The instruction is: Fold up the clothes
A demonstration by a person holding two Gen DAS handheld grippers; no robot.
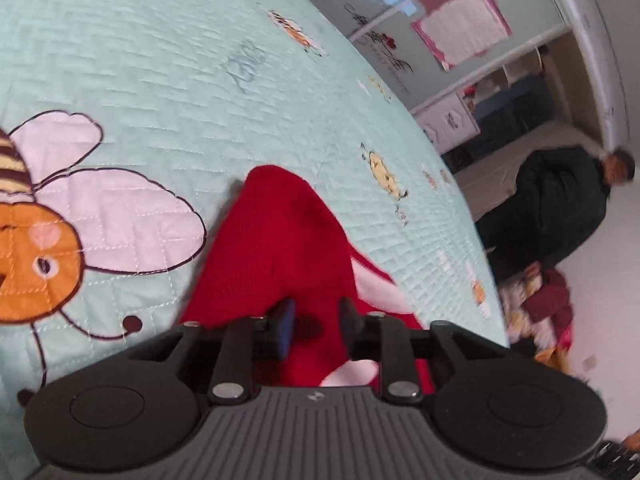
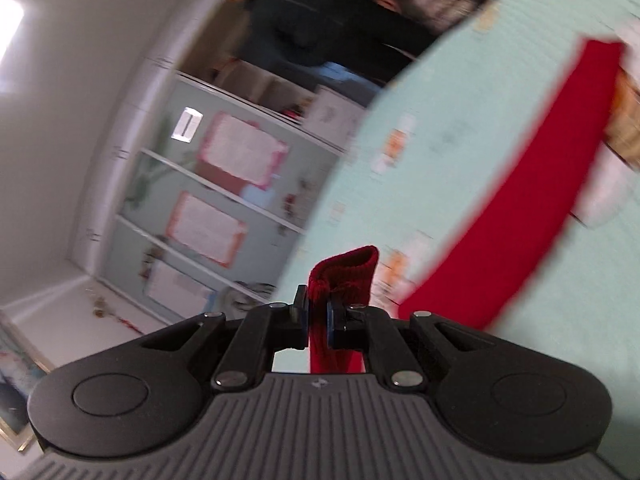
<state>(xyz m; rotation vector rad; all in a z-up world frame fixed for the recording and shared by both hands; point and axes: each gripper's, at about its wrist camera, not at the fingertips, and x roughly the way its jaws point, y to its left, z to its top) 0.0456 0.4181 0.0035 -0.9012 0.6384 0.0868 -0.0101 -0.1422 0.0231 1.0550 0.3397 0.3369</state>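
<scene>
Right gripper point(image 2: 318, 316) pinches the red garment's point(image 2: 500, 216) cuff point(image 2: 348, 276), lifting it; left gripper point(image 1: 316, 320), jaws parted, empty, hovers over the cloth near the quilt's point(image 1: 200, 80) edge.

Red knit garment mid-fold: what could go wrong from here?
1. The right hand-held gripper pinches only a narrow bunched edge of the red knit garment; it may slip out under tension.
2. The left hand-held gripper is open above the cloth, not gripping, so that side could drag or bunch on the pale green quilted bedspread.
3. The right wrist view is blurred, suggesting fast motion, so the fold may land skewed.
</scene>
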